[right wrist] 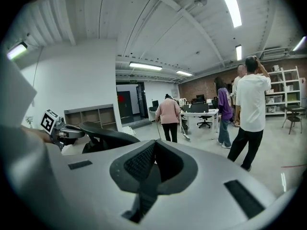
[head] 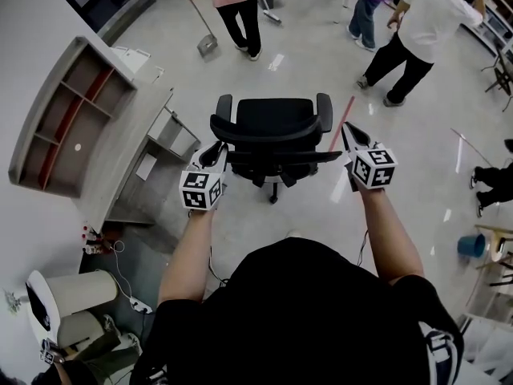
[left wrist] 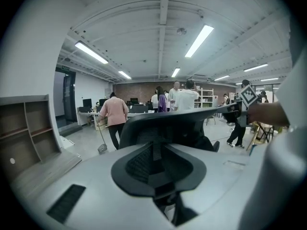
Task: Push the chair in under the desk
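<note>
Chair (head: 272, 123) backrest between left hand-held gripper (head: 218, 149) — nearly closed, empty — and right hand-held gripper (head: 347, 133), shut, empty; open floor (head: 304, 46) beyond

Head camera looks steeply down from above onto the chair (head: 272, 131), close below. Cameras on the left gripper (head: 218, 149) and right gripper (head: 349, 132) face level from tight behind it, both catching the chair and the person in pink (left wrist: 113, 113) beyond.

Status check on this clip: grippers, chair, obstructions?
Right gripper shut, left gripper grip unclear, both at backrest ends. Black office chair not under grey desk yet. People beyond, apart from chair.
</note>
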The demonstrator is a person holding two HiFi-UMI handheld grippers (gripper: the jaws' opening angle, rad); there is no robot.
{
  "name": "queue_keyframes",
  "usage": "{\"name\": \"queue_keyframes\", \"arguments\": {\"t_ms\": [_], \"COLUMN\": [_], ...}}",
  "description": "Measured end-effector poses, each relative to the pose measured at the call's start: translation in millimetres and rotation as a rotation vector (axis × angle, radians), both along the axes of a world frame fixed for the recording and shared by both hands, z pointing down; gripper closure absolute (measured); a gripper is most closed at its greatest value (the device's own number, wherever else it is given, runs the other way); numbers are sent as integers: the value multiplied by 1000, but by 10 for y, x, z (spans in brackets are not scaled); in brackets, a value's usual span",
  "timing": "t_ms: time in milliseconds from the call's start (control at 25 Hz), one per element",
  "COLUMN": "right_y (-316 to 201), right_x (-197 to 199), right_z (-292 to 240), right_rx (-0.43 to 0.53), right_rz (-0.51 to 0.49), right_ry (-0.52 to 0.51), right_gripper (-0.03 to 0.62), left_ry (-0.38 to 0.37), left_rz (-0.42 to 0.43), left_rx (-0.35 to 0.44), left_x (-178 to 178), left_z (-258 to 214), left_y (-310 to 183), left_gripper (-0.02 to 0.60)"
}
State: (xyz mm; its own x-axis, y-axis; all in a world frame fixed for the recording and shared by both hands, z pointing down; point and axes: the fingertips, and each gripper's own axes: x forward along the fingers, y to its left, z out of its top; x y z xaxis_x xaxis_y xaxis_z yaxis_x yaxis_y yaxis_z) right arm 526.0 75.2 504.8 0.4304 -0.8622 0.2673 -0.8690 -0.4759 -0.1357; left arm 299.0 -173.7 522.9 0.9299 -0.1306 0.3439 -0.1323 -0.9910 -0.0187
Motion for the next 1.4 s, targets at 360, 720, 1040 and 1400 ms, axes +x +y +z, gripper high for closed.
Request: {"name": "queue_keyframes", "arguments": {"t_ms": [360, 720, 1040, 1400], "right_y": [-57, -59, -37, -80], "right_x": [296, 303, 187, -22], "right_z": [5, -38, -92, -3], "right_rx": [26, 35, 12, -42], "right_rz": [-15, -16, 20, -7], "right_ry": [-6, 5, 23, 13], "right_gripper": [597, 597, 597, 576], "left_ry": [-17, -9, -13, -38], "left_rz": [-30, -27, 4, 53], "left_rx": [6, 4, -6, 6], "left_x": [162, 221, 124, -6], "left_z": [45, 39, 88, 130], "left_y": [-44, -92, -236, -423], "left_gripper": [520, 520, 520, 520]}}
